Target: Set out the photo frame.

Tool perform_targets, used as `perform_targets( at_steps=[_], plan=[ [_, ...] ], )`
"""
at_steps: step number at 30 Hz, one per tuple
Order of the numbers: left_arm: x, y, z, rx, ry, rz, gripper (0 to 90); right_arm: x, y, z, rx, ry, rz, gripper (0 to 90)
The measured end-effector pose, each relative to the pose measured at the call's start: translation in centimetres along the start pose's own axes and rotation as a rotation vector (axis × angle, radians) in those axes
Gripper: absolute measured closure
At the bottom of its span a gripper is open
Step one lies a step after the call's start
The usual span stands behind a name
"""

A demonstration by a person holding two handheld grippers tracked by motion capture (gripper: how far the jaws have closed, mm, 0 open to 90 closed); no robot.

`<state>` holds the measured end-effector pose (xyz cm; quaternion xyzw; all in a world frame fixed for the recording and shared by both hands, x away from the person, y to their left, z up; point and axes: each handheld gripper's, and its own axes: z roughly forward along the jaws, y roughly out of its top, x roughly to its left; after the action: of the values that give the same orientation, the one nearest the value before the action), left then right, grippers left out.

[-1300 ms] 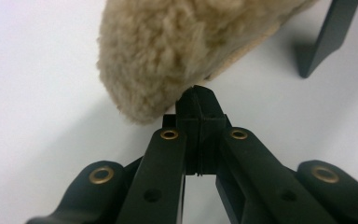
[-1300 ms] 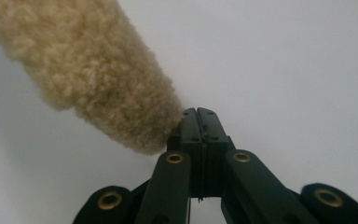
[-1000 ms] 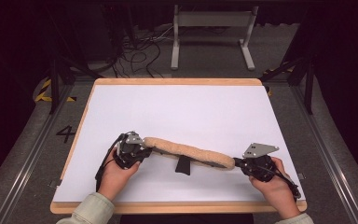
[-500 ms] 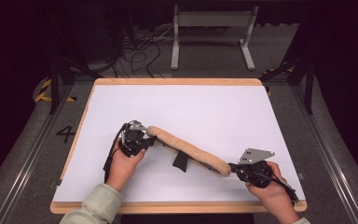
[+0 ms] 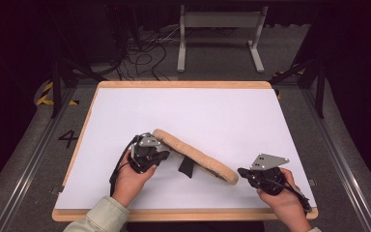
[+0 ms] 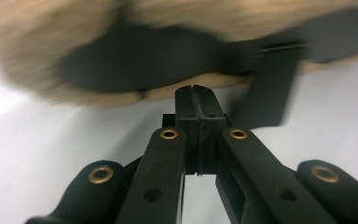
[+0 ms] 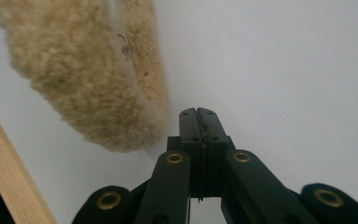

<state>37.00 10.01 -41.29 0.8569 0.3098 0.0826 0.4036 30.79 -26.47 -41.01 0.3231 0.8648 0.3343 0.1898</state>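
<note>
Low in the high view, a fleecy pad [image 5: 195,155] lies diagonally on the white surface [image 5: 222,116] between both grippers. Left gripper [image 6: 196,88] fingers pressed together beneath its dark underside; right gripper [image 7: 198,112] fingers also closed, empty, beside its tip.

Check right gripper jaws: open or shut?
Shut. In the right gripper view the right gripper has its pads pressed together, nothing between, beside the fleece pad.

Only thing I can actually read is a big "4" [image 5: 67,138] marked on the floor [image 5: 24,159] just off the left edge of my tabletop [image 5: 183,84]. There's some dark printing on the fleecy pad [image 7: 126,46] in my right gripper view, but it's way too small and smudgy to make out.
</note>
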Motion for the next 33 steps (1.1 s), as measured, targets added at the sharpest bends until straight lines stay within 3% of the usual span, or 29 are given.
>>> perform_targets(
  at_steps=[11, 16, 20, 26, 31, 33],
  plan=[
    [-3.8, 0.1, 1.6, -0.016, -0.148, 0.069, 90.0, -0.8, -0.5, 0.1, -0.037, -0.029, 0.055, 90.0],
    [-5.3, 0.2, 3.5, 0.021, -0.197, 0.105, 90.0, -0.7, -0.6, 0.2, -0.041, -0.029, 0.053, 90.0],
    [-5.9, 0.4, 4.6, 0.014, -0.199, 0.097, 90.0, -0.6, -0.9, -0.1, -0.044, -0.037, 0.062, 90.0],
    [-6.8, 0.5, 6.3, 0.009, -0.163, 0.107, 90.0, -0.6, -1.4, -0.4, -0.05, -0.056, 0.072, 90.0],
    [-7.0, 0.4, 7.3, 0.03, -0.15, 0.103, 90.0, -0.4, -1.6, -0.6, -0.049, -0.059, 0.071, 90.0],
    [-6.8, 0.4, 7.4, 0.037, -0.122, 0.111, 90.0, -0.4, -1.6, -0.7, -0.053, -0.059, 0.074, 90.0]
  ],
)
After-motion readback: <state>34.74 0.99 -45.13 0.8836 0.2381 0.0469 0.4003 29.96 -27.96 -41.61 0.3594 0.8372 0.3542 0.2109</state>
